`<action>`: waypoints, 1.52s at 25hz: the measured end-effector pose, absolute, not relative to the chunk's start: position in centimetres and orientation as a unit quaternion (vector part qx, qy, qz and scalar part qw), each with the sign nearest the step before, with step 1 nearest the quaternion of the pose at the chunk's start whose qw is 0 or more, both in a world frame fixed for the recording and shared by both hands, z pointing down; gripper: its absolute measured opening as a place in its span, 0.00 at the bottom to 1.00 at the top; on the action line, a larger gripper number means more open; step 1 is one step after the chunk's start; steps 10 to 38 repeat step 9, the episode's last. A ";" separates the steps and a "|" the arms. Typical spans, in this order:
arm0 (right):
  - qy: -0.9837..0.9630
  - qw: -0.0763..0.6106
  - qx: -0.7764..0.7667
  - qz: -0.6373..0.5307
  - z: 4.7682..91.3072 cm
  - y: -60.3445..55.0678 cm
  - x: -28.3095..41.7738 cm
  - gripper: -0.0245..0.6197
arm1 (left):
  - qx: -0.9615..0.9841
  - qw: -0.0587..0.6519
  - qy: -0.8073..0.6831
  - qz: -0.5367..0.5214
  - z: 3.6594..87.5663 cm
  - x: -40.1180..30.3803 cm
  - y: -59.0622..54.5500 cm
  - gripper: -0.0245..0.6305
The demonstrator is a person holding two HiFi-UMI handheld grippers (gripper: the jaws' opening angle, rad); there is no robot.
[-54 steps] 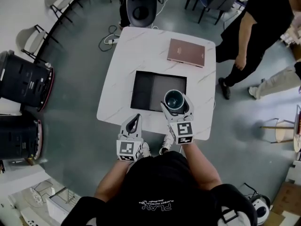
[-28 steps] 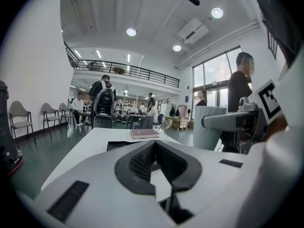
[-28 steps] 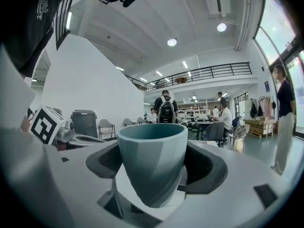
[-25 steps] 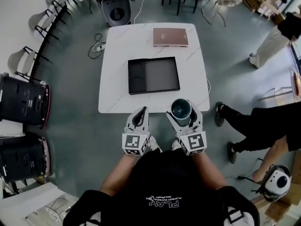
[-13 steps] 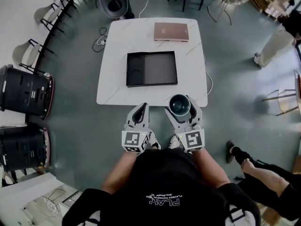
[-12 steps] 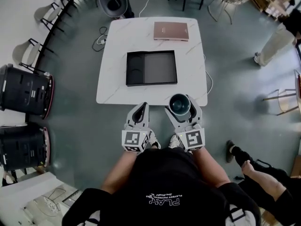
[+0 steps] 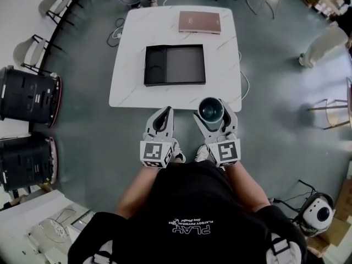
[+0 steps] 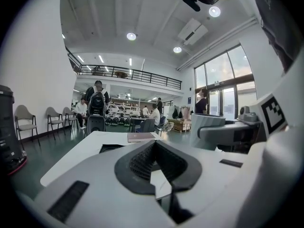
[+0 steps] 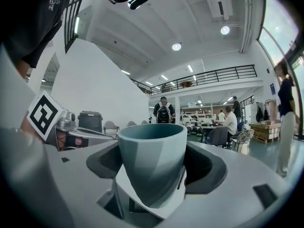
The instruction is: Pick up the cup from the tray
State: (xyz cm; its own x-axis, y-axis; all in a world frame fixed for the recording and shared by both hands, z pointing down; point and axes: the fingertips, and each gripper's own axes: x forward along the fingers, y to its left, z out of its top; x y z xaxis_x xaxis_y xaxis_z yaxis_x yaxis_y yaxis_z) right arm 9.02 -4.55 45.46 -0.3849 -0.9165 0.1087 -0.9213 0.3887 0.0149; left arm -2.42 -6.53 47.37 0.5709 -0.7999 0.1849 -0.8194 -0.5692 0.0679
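Note:
A grey-teal faceted cup (image 7: pixel 210 109) stands upright between the jaws of my right gripper (image 7: pixel 212 112), which is shut on it. The cup (image 9: pixel 152 160) fills the right gripper view, pinched low on its body by the gripper (image 9: pixel 154 167). It hangs over the floor, just in front of the near edge of the white table (image 7: pixel 126 81). The black tray (image 7: pixel 174 65) lies on the table with nothing in it. My left gripper (image 7: pixel 163 117) is beside the right one, shut and holding nothing; in its own view the left gripper (image 8: pixel 156 163) points at the table.
A brown book (image 7: pixel 199 22) lies at the table's far end. Two black bins (image 7: pixel 27 95) stand at the left, chairs (image 7: pixel 41 48) along the far left. A person (image 7: pixel 325 42) is at the upper right. A white machine (image 7: pixel 316 213) sits on the floor at lower right.
The cup has left the tray and come back past the table's near edge in my right gripper. Both grippers and the view drew away from the table. A passer-by at the right has gone.

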 end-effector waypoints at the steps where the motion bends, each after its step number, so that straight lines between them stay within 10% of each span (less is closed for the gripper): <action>1: -0.831 0.049 0.553 0.022 45.3 -4.5 9.1 0.63 | 0.884 0.073 -0.458 0.067 47.3 -2.3 -6.4 0.05; 38: -0.829 0.053 0.557 0.013 44.6 -3.8 9.7 0.63 | 0.886 0.064 -0.453 0.071 47.1 -1.5 -5.6 0.05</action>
